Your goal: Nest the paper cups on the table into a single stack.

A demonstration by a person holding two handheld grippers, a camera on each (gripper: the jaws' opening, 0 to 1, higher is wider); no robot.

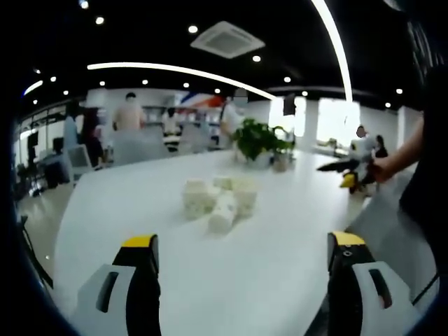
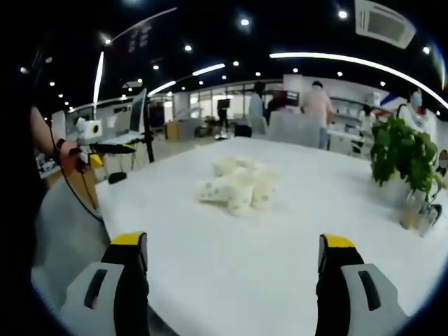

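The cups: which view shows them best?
Left gripper view: the cups are sharper there, with upright ones and one lying on its side distinguishable. The right gripper view shows the same cluster blurred, with shapes merging.

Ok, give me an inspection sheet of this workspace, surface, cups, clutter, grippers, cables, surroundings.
Surface: white table, bare near both cameras.
Job's things: paper cups clustered mid-table, one lying on its side, none stacked yet.
Clutter: potted plant and a small glass beside it.
Grippers: left hand-held gripper open, empty; right hand-held gripper open, empty; both short of the cups.
Cables: a thin dark cable hangs below the hand at the table edge.
Surroundings: open office, ceiling lights, people standing in the background.
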